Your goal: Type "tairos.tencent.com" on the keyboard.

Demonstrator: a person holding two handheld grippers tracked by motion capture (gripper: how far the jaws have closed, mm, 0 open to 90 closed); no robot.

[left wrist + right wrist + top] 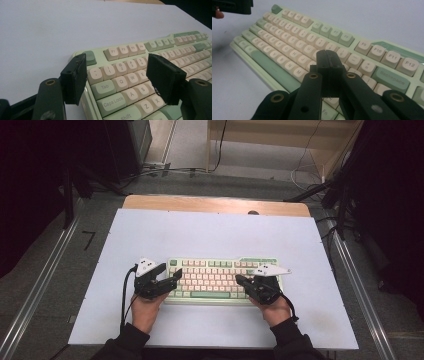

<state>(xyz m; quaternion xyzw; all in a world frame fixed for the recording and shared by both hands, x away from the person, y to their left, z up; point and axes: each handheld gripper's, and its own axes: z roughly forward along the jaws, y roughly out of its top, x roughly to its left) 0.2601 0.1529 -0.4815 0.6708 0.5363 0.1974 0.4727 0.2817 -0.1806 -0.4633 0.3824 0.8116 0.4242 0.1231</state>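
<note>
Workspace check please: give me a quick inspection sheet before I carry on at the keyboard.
Surface: white sheet over a wooden table; no marks seen on the sheet.
Job's things: green and cream keyboard, flat on the sheet, near the person's edge.
Clutter: nothing seen on the sheet.
Grippers: left gripper open, jaws astride the keyboard's left end above the Tab and Caps Lock keys; right gripper shut, nothing between its pads, over the right half of the keys.
Cables: black cable trails from the left gripper; more cables on the floor.
Surroundings: metal rails along both sides, wooden furniture behind.

Keyboard (220, 281) on table (210, 232), between left tongs (176, 275) and right tongs (241, 281)
</note>
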